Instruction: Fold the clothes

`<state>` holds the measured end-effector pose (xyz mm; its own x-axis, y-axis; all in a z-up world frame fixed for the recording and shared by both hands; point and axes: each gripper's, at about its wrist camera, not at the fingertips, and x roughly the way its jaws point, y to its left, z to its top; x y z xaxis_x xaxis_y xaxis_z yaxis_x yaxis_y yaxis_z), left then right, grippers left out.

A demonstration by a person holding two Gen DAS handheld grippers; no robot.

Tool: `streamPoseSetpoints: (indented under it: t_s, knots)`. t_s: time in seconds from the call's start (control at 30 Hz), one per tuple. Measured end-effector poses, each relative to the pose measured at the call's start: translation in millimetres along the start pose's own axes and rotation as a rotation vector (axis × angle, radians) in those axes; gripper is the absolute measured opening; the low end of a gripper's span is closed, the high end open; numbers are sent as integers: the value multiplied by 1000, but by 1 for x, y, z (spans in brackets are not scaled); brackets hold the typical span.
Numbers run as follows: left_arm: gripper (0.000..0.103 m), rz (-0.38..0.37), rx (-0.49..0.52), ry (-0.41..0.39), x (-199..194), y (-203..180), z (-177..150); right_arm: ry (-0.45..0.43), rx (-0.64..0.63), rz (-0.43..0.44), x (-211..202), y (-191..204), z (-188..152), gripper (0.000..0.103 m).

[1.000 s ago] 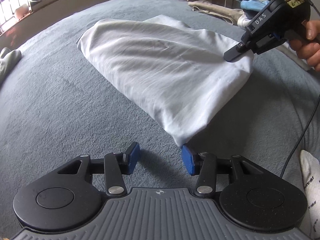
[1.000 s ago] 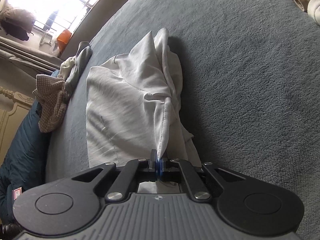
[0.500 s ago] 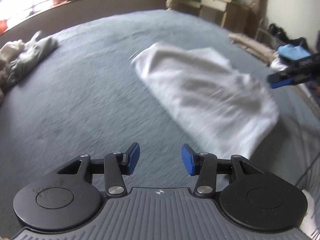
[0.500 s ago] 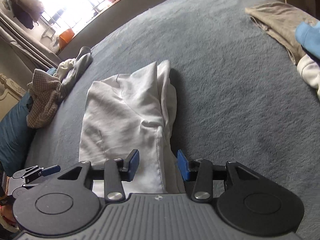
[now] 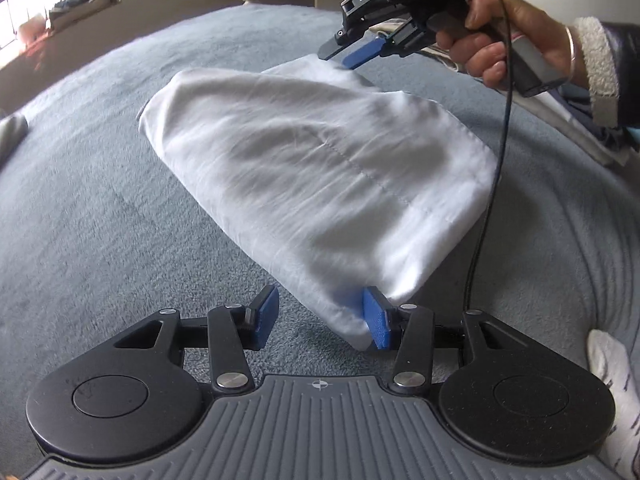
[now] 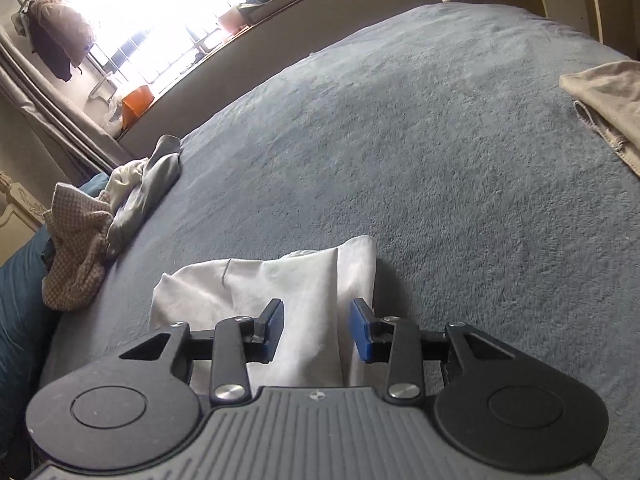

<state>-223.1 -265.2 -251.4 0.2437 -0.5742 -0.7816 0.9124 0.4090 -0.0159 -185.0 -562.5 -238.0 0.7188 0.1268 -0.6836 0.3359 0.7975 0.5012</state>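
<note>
The left gripper (image 5: 320, 316) sits at the bottom centre of its frame with both blue pads apart; the near corner of the folded white garment (image 5: 316, 168) touches the right pad (image 5: 376, 322). The garment lies across the middle of the frame on the grey-blue blanket (image 5: 100, 240). The right gripper (image 5: 360, 50), in a hand (image 5: 500, 36) at the upper right, hangs above the far edge, jaws apart, holding nothing. In the right wrist view, unfolded clothes (image 6: 108, 212) lie at the left edge.

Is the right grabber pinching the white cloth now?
No, the right gripper has its jaws spread apart above the white cloth, gripping nothing.
</note>
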Motion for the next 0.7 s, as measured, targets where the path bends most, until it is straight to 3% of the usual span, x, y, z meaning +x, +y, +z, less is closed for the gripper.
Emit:
streamPoseSetpoints:
  t_s: [0.13,0.17,0.23,0.27,0.4,0.7]
  knots:
    - [47,-10,-16,17,7,3,-2,16,1,-2,21,-8,11,31]
    - [47,-13,-21,21,8,4,-2,23,-1,5,25,-9,13,26]
    - [48,-20,-31,26,10,5,-3,31,-10,22,31,-10,16,5]
    - [48,-24,-36,27,10,6,-3,14,-21,29,29,-8,17,0]
    - [49,-36,-51,30,7,10,-6,-99,-25,32,13,-8,19,0]
    - [51,-48,-65,33,5,16,-8,-65,47,-75,23,-36,12,1]
